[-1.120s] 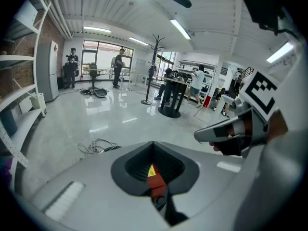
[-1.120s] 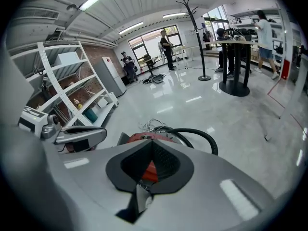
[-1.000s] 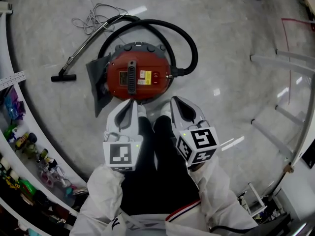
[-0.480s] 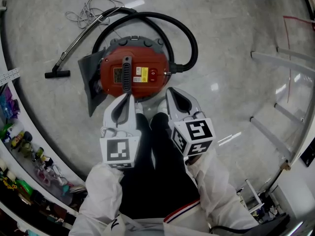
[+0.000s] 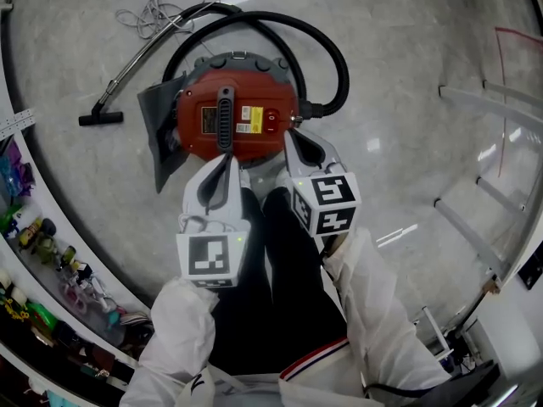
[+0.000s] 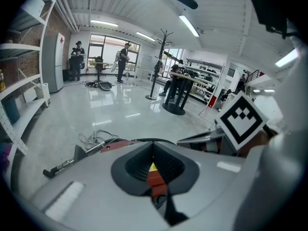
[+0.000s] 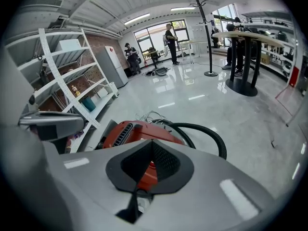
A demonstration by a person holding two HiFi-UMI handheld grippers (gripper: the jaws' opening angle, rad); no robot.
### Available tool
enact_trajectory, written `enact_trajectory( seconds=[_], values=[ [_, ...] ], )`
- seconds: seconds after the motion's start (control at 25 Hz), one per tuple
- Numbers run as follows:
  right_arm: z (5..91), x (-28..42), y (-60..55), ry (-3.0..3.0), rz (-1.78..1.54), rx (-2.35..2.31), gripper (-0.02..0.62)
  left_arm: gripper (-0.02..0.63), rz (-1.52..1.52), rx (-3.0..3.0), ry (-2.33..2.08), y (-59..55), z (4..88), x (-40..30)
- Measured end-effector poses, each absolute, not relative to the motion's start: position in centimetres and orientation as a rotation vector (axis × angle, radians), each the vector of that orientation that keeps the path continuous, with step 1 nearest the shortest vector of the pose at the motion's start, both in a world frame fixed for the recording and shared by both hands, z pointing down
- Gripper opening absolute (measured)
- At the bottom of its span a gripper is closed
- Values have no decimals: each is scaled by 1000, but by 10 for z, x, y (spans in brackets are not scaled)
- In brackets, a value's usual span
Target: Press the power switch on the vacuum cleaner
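Scene: a person in white sleeves stands over a red vacuum cleaner [image 5: 237, 117] on a polished stone floor [image 5: 407, 83], with a two-finger gripper in each hand.
Vacuum cleaner: the round drum sits on the floor just ahead of the person's feet. A black hose [image 5: 327, 45] loops round its far and right sides, and the wand and nozzle [image 5: 102, 119] lie off to its left.
Power switch: a small red rocker [image 5: 271, 119] on the drum's top, right of the ribbed black handle [image 5: 225, 119] and just beyond a yellow label [image 5: 249, 119], towards the hose socket.
Handle axis: it runs straight away from the person and splits the lid into a left half and a right half — the switch is on the right half.
Right gripper [image 5: 294, 142]: fingers closed tip to tip with nothing between them. The tips hover at the drum's near right edge.
Left gripper [image 5: 226, 161]: fingers also pressed together and empty, held at the near end of the handle.
Bearing: from the right fingers the switch lies just ahead and a little to the left — from the left fingers it lies across the handle.
Nearer hand: the right, by judgement. A short push forward and down with its closed tips looks like the move that would reach the rocker.
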State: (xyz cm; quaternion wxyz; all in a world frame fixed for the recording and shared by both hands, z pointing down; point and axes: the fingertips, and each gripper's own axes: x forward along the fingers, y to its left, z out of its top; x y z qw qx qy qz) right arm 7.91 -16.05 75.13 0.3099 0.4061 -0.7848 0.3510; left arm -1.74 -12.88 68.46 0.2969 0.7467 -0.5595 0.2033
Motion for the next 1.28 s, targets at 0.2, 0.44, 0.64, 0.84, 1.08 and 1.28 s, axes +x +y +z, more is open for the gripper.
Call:
enact_trajectory(
  seconds=[0.2,0.44,0.64,0.84,1.08,1.28],
  values=[
    [770,69,-162,-2070,911,1041,0,0,535,1974,-1489,-123,682,-22],
    [794,66,-167,-2046,881,1002,0,0,538,1953,-1498,-117,691,-26],
    [805,65,-169,-2028,863,987,0,0,531,1922,-1496,-110,700,-28],
    [812,62,-172,-2005,862,967,0,0,520,1930,-1496,-112,699,-30],
    [818,62,-171,-1978,869,966,0,0,524,1925,-1496,-115,699,-36],
    [819,64,-172,-1969,872,976,0,0,529,1928,-1492,-118,701,-37]
  ],
)
